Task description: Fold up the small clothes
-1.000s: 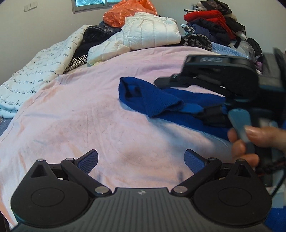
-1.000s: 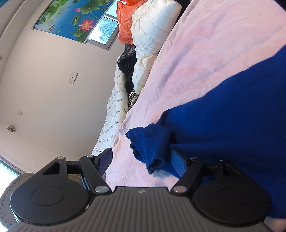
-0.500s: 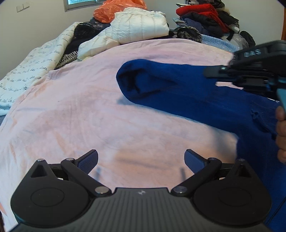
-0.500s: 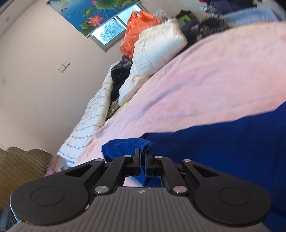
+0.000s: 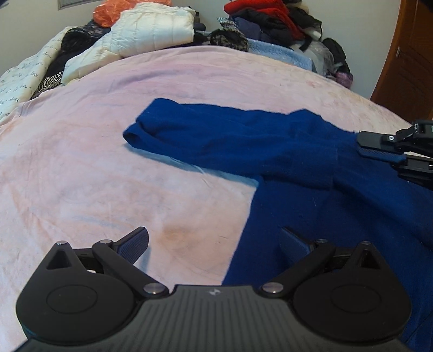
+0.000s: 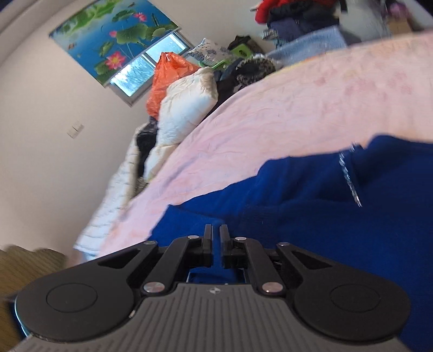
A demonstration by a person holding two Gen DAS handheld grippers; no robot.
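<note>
Noted blue sweater [image 5: 311, 195] lying flat on the pink-covered bed [image 5: 81, 162], toward its right edge and reaching down to the near edge. Recorded one sleeve [image 5: 216, 135] stretched out leftward toward the bed's middle, cuff end rounded and slightly open, resting on the cover.

Found left gripper [image 5: 213, 243] low over the near edge, jaws released and spread wide: one finger above bare pink cover, the other above the sweater's side edge. Could not tell whether either finger touched cloth.

Found right gripper [image 6: 215, 230] at the right edge of the bed, by the sweater's shoulder, jaws drawn close with only a narrow slit between and opening. Saw blue knit through that slit; could not tell whether the pads pressed on it or merely stood over it.

Logged heaps along the far edge of the bed: white puffer jacket [image 5: 154, 29], orange bag [image 5: 108, 13] behind it, red and dark clothes [image 5: 259, 8] toward the far right corner. Marked a script-printed white quilt [image 5: 16, 78] at the left edge.
</note>
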